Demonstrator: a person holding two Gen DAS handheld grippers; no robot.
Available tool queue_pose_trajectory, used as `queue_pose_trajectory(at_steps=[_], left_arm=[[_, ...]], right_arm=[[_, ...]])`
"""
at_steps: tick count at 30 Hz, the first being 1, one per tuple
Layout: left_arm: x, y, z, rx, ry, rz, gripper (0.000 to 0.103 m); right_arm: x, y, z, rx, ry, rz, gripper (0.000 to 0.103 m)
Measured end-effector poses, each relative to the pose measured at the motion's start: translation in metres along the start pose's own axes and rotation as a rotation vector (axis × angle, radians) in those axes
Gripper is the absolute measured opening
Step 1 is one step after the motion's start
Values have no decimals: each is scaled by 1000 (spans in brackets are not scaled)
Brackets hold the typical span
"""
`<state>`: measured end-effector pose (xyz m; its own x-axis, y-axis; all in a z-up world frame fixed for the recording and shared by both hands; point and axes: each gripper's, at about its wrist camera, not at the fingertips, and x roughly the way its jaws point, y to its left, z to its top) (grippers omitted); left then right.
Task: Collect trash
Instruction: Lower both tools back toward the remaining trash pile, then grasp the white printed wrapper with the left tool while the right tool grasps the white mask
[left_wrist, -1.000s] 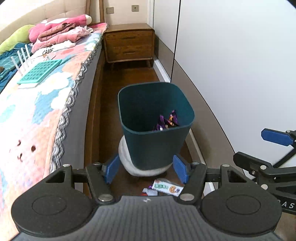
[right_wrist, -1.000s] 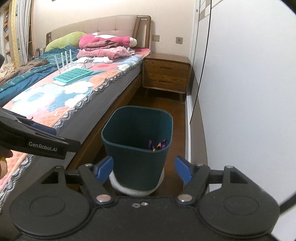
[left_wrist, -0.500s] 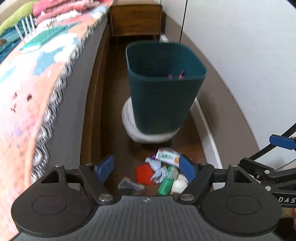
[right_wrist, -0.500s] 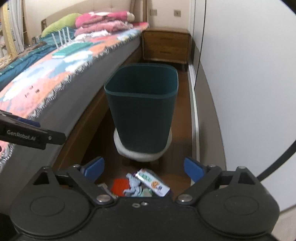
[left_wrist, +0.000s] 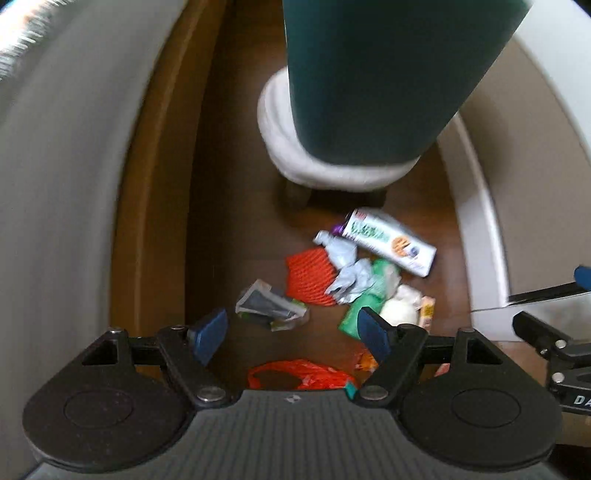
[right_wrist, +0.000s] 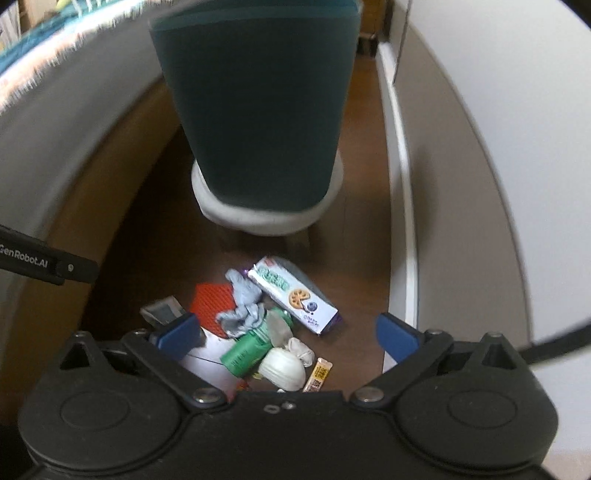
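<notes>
Black left gripper (left_wrist: 291, 334), blue pads, silver screws, ribbed grey housing, right gripper (right_wrist: 286, 332) alike

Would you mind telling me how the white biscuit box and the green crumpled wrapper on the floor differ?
The white rectangular biscuit box keeps flat faces and straight edges, whereas the green crumpled wrapper is squashed and shapeless. The box is white with green lettering and a biscuit picture; the wrapper is mostly plain green. The box lies at the pile's far edge, nearer the dark teal bin; the wrapper sits nearer the camera, against a white wad. Both lie loose on the brown wooden floor, ungripped.
</notes>
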<state>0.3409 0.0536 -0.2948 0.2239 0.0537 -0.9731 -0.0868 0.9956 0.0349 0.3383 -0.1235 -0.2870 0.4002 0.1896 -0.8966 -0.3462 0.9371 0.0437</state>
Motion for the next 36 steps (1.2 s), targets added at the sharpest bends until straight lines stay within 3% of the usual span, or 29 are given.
queue_pose_trajectory(at_steps=[7,14,26,33,36], left_arm=[[96,-7,10,54,115,45,77],[189,10,9,-55,267,55,77],[299,42,-6,-343,401,43,77],[337,39,-16,-349,438,54,77],[343,38,-16,-353,410,42,77]], right_arm=[[85,5,-10,-207,144,81,101],[158,7,-42,-304,259,137,95],[241,2,-93,-388,301,165,90],[268,12,-109,-422,296,136,88],[272,16,-110,-431,282,127,86]])
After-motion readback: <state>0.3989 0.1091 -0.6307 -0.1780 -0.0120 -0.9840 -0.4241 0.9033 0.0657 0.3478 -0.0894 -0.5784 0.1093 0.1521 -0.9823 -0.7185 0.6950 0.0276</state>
